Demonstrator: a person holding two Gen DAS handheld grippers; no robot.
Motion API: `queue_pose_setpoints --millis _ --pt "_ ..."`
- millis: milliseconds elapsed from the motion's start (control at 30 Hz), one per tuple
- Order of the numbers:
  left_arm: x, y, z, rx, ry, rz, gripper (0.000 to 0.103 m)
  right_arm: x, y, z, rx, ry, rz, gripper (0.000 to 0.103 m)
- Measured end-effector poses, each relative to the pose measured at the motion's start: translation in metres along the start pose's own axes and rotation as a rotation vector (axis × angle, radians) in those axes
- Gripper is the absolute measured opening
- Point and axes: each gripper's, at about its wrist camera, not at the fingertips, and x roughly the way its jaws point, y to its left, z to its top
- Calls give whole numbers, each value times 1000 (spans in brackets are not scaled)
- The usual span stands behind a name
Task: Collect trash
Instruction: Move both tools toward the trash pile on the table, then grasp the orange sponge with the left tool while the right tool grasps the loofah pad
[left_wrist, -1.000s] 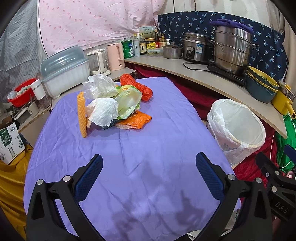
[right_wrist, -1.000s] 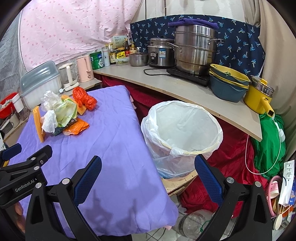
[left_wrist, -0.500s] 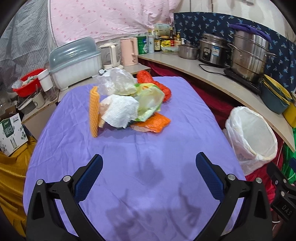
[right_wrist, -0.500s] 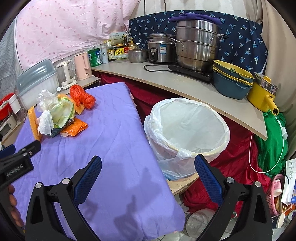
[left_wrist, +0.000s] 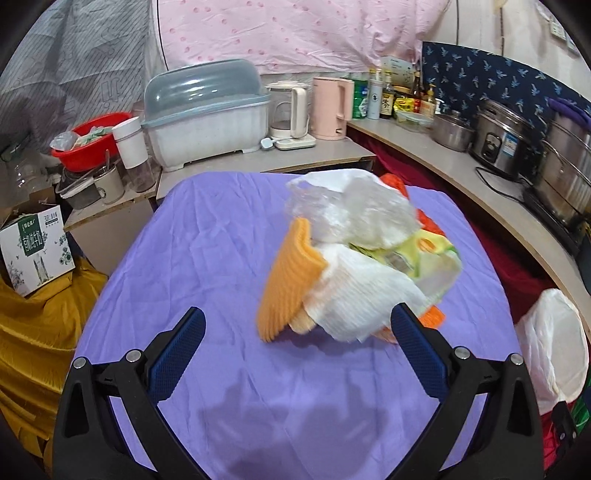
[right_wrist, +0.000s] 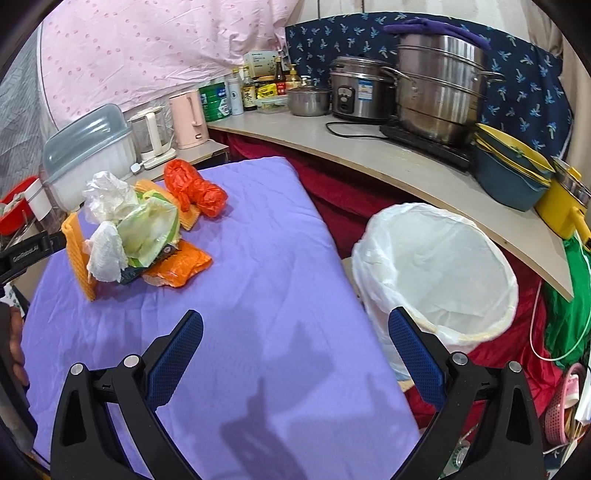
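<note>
A crowded kitchen corner surrounds a table under a wrinkled purple cloth (right_wrist: 258, 280). Toward its far left lies a loose heap: crumpled white paper towel (left_wrist: 362, 295), clear plastic bag (left_wrist: 347, 206), ribbed orange sponge cloth (left_wrist: 288, 284), green wrapper (right_wrist: 151, 229) (all light, soft, probably easy to pinch at a raised fold). Left gripper (left_wrist: 295, 354) and right gripper (right_wrist: 293, 350) gape, empty; the white-lined bin (right_wrist: 436, 269) stands just beside the table.

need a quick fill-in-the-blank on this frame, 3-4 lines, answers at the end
1. The trash pile lies on a ____ cloth.
2. The bin beside the table is lined with a ____ bag.
3. Both the left gripper and the right gripper have their jaws ____.
4. The pink kettle stands on the ____.

Answers: purple; white; open; counter
</note>
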Motion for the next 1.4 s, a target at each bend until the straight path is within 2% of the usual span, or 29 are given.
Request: queue_pose_setpoints --millis 233,333,400,500,533,600,667,733,1000,1067,1133,1167,1233,1300,1400 --pt "40 18 20 -37 41 -42 96 27 42 19 -27 18 60 96" --pt "49 22 23 -43 51 -74 90 38 65 28 -49 25 88 96" --pt "53 25 23 -42 60 -99 83 44 78 32 -61 27 102 96" --pt "60 32 24 -51 91 -150 54 51 96 37 -75 34 133 96" --pt "62 35 24 -57 101 -165 49 54 105 38 -81 35 147 95" --pt "64 43 22 -74 122 -199 31 56 116 39 -91 38 171 92" --pt "65 48 20 -84 132 -222 27 60 128 41 -103 43 190 89" --pt "62 53 18 -82 128 -230 18 65 136 42 -107 54 213 78" --pt "58 67 7 -99 146 -244 15 90 167 50 -87 96 312 68" --pt "56 68 4 -100 147 -244 15 97 171 50 -83 105 319 58" --pt "54 69 3 -98 147 -244 15 103 174 49 -76 126 345 39" --pt "53 70 2 -98 147 -244 15 102 175 48 -69 132 368 35" --pt "50 70 1 -99 146 -245 15 98 176 45 -72 141 392 16" --pt "48 70 0 -100 147 -246 15 91 179 42 -99 145 388 5" --pt "40 69 -3 -99 144 -247 15 75 175 36 -99 146 408 4"
